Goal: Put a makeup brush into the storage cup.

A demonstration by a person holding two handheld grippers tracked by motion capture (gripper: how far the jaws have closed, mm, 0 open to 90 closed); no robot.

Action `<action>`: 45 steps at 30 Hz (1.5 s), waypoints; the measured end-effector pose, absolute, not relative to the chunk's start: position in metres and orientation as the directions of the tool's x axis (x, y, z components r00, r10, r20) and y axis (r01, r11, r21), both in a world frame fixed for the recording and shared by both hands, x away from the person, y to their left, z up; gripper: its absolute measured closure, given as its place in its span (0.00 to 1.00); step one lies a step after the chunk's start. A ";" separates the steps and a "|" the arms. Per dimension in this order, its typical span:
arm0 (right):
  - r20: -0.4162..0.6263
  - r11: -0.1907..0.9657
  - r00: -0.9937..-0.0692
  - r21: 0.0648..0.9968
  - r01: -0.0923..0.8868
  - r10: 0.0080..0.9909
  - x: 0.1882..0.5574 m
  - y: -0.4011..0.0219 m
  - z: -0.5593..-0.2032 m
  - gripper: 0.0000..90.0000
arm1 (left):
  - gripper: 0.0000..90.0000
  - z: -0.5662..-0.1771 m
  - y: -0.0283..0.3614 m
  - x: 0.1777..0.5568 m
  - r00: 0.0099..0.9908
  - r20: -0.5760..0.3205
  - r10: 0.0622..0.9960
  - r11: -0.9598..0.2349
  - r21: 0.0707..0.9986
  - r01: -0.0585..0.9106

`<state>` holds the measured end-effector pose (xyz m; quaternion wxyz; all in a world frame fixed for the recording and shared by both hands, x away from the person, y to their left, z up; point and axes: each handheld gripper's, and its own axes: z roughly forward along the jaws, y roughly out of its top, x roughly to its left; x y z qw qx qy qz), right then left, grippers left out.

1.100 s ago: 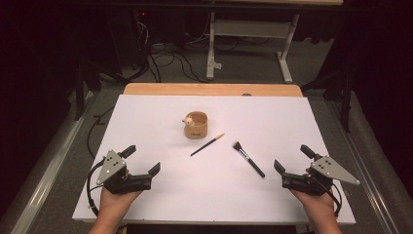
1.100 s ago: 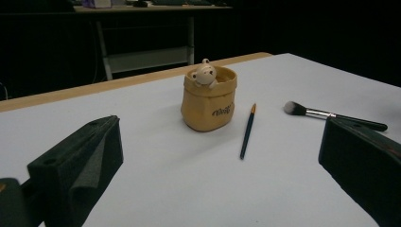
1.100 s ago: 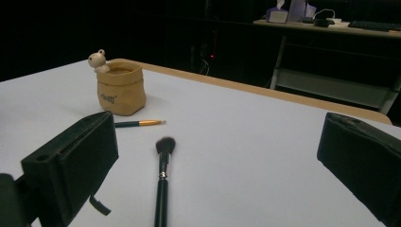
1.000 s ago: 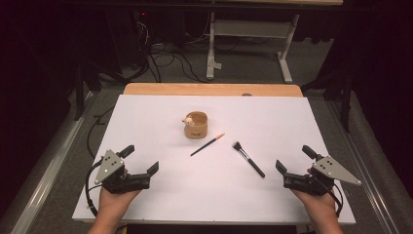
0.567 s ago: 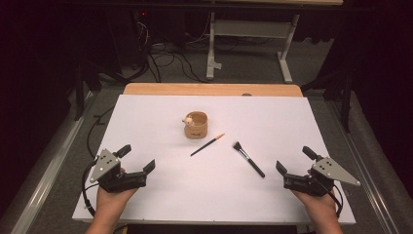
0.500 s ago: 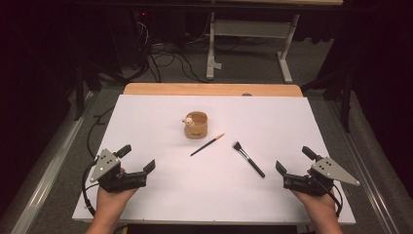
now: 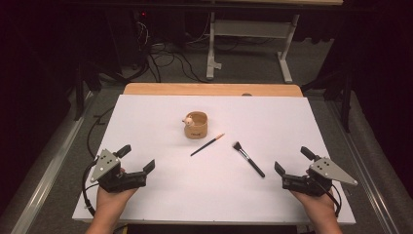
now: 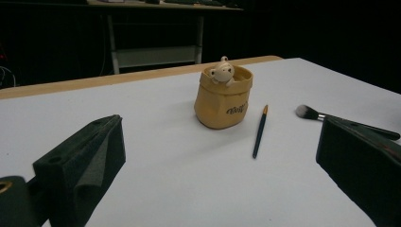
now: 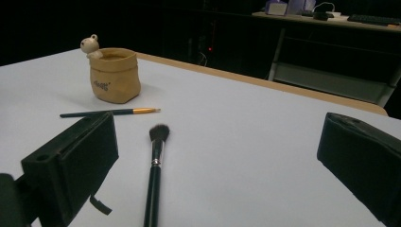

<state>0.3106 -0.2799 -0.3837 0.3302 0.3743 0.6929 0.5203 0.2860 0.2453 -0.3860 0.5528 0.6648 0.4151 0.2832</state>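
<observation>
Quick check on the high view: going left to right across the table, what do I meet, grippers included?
left gripper → tan pot → thin brush → fluffy black brush → right gripper.

Matt white sheet (image 7: 160,126), paper-smooth, over a pale wood table edge (image 7: 209,89). Tan pot (image 8: 223,98) looking like crumpled kraft paper, dull finish. Glossy black brush handle (image 9: 152,194), soft bristles. Matt black foam-looking pads (image 8: 106,151) on the left gripper (image 7: 136,161).

Lab — floor cables (image 7: 165,58), bare white table (image 7: 160,117)
</observation>
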 end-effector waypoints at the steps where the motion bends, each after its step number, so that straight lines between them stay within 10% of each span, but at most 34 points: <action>1: -0.068 0.178 -0.502 0.968 0.175 0.862 0.311 -0.280 -0.384 0.01 | 0.03 -0.386 0.245 0.286 0.495 -0.082 0.865 -0.044 0.970 0.238; 45: -0.080 0.195 -0.512 0.965 0.175 0.855 0.310 -0.276 -0.386 0.01 | 0.03 -0.394 0.244 0.292 0.481 -0.069 0.874 -0.091 0.949 0.301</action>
